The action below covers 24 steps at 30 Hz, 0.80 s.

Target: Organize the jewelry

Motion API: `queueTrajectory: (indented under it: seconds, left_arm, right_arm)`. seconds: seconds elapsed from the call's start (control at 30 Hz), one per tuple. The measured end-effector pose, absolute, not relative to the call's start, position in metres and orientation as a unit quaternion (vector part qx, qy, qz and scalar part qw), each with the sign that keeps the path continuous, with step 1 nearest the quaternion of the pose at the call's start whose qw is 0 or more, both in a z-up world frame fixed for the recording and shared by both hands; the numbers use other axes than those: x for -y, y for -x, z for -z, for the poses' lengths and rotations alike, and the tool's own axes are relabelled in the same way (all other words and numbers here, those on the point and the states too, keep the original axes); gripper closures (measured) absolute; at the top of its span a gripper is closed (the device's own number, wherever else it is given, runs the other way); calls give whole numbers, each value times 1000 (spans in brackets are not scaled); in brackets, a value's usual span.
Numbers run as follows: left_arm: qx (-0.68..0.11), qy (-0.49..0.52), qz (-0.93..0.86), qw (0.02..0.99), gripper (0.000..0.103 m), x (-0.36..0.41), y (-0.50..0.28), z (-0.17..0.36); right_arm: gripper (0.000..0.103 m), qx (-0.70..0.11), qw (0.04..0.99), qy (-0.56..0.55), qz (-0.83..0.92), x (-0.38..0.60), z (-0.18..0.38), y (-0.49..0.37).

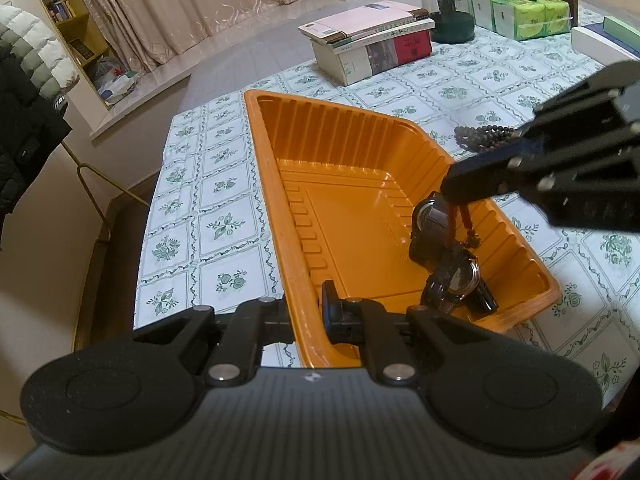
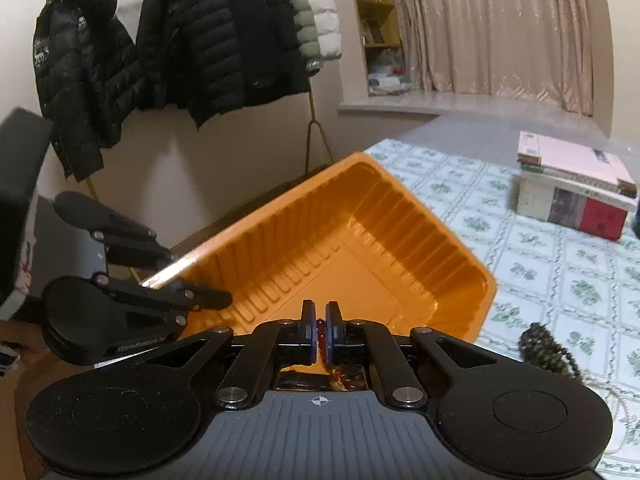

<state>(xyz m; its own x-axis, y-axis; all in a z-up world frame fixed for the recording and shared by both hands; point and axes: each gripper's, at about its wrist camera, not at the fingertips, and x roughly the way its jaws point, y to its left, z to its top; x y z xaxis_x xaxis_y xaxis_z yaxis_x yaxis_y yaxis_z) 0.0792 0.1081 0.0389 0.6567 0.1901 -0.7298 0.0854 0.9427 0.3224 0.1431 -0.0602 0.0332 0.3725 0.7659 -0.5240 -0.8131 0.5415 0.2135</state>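
Observation:
An orange plastic tray [image 1: 320, 148] lies on the patterned tablecloth; it also shows in the right wrist view [image 2: 380, 216]. My left gripper [image 1: 308, 320] is shut on the tray's near rim. My right gripper [image 2: 319, 338] is shut on a reddish-brown bead bracelet [image 2: 320, 332] and holds it over the tray; in the left wrist view the right gripper [image 1: 460, 192] dangles the bracelet [image 1: 466, 228] above two watches [image 1: 452, 276] lying in the tray's right corner. A dark bead necklace [image 1: 480, 136] lies on the cloth beside the tray, and also shows in the right wrist view [image 2: 544, 348].
A stack of books [image 1: 372, 40], a green jar [image 1: 448, 8] and tissue packs [image 1: 520, 16] stand at the table's far side. Jackets [image 2: 180, 40] hang on a rack beyond the table's edge. A bookshelf [image 1: 64, 12] and curtains are behind.

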Motion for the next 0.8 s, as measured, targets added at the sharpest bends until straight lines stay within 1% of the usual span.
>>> queueTrajectory:
  seconds: [0.17,0.23,0.27,0.3,0.47,0.67,0.8]
  left_arm:
    - [-413,-165,-29,895,93,-108,-79,-38]
    - [-413,-165,-30,895,93,-109,-79,-38]
    - [-413,-165,-30,895,93,-108,-79,-39]
    - [-413,-165,-30,895,93,-109,-79,-39]
    - [-412,-164,-31,896,93,-108,-80,-39]
    - [-412,-164,-32,896,93,-107,-79,-39]
    - [-412,-166,-33,895,93,-107,-79,-39]
  right_arm:
    - [98,-297,831,30,-469,67,-28,-146]
    - [85,-298,840,24,-453,76,-27,-148]
    - [67,-299,844,17,-445,83,-26,-150]
    - [56,-300,848,7,-436,91,-25,-151]
    - [55,-321,875,6,-363,135,-1,-153]
    - [55,-368,892,4,-263,187,34,-159]
    - [55,-366,900,1,-235,205,41,-166]
